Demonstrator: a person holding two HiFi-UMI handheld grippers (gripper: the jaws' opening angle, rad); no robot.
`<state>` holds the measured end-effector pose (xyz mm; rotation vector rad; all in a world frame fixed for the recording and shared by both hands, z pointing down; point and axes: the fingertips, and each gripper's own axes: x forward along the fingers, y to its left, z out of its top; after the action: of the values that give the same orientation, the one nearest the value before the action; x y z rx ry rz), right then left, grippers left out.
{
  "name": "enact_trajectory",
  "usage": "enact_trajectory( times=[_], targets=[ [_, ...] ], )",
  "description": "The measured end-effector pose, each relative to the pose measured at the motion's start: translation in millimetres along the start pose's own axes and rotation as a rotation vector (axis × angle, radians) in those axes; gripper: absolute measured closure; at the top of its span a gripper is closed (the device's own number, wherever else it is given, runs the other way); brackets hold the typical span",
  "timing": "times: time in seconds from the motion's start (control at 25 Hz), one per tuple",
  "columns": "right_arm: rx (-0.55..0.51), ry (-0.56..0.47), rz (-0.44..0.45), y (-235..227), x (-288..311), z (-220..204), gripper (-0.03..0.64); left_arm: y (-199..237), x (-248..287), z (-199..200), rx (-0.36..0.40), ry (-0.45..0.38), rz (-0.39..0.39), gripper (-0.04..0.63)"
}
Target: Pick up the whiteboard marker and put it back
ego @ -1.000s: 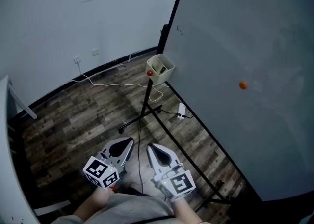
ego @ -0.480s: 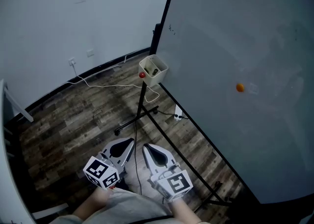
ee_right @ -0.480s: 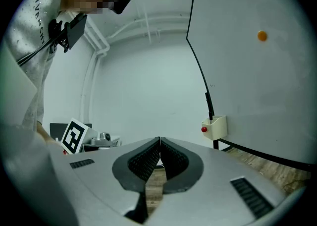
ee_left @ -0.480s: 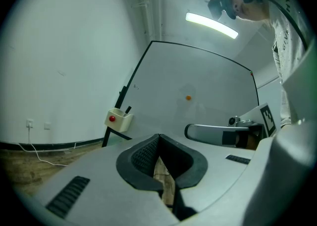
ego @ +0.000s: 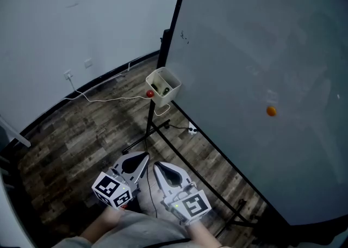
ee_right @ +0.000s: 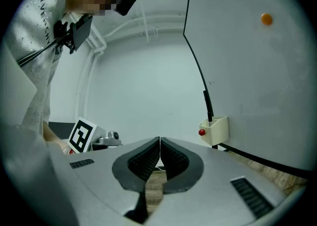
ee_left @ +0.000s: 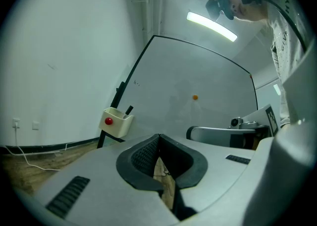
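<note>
A cream holder box [ego: 163, 86] with a red knob [ego: 150, 94] hangs at the whiteboard's lower left corner. A black whiteboard marker [ee_left: 128, 109] sticks up out of that box [ee_left: 118, 123] in the left gripper view. In the head view only a dark shape shows inside the box. My left gripper [ego: 140, 161] and right gripper [ego: 163, 169] are side by side low over the wooden floor, well short of the box and pointing level toward it. Both are shut with nothing between the jaws; the left gripper [ee_left: 158, 136] and the right gripper [ee_right: 159, 140] show their pads meeting.
The big whiteboard [ego: 261, 78] fills the right side, with an orange magnet [ego: 271, 111] on it. Its black stand legs [ego: 147, 132] spread across the floor ahead. A white cable [ego: 109, 98] and a power strip [ego: 191, 129] lie near the wall.
Both grippers have moved forward toward the whiteboard. In the head view the holder box has slid left and lower, nearer to me. Both have stayed shut.
</note>
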<state>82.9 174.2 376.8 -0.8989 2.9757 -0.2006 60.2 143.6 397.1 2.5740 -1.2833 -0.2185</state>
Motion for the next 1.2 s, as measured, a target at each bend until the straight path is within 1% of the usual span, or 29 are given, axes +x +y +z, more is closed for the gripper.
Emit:
enact_trajectory(
  times=[0.16, 0.36, 0.6, 0.72, 0.84, 1.08, 1.2],
  targets=[
    [-0.014, -0.02, -0.051, -27.5, 31.3, 6.5, 0.597, 28.5, 25.3, 8.0, -0.011, 0.012, -0.032, 0.58],
    [-0.013, -0.008, -0.093, -51.7, 66.1, 12.1, 0.597, 59.8, 48.9, 23.7, -0.018, 0.024, -0.069, 0.58],
    [0.007, 0.008, -0.15, -81.2, 100.8, 11.0, 0.597, 93.8, 76.0, 29.8, -0.034, 0.05, -0.113, 0.58],
    [0.014, 0.025, -0.172, -94.7, 112.6, 9.7, 0.597, 106.6, 88.9, 31.7, -0.042, 0.061, -0.135, 0.58],
    [0.018, 0.018, -0.224, -113.2, 123.0, 9.9, 0.597, 118.4, 101.3, 33.2, -0.046, 0.071, -0.162, 0.58],
    [0.022, 0.016, -0.28, -137.5, 140.9, 14.1, 0.597, 135.9, 121.4, 37.1, -0.05, 0.094, -0.216, 0.58],
    [0.032, 0.019, -0.331, -152.7, 145.7, 12.6, 0.595, 143.4, 130.2, 40.8, -0.051, 0.105, -0.254, 0.58]
  ],
)
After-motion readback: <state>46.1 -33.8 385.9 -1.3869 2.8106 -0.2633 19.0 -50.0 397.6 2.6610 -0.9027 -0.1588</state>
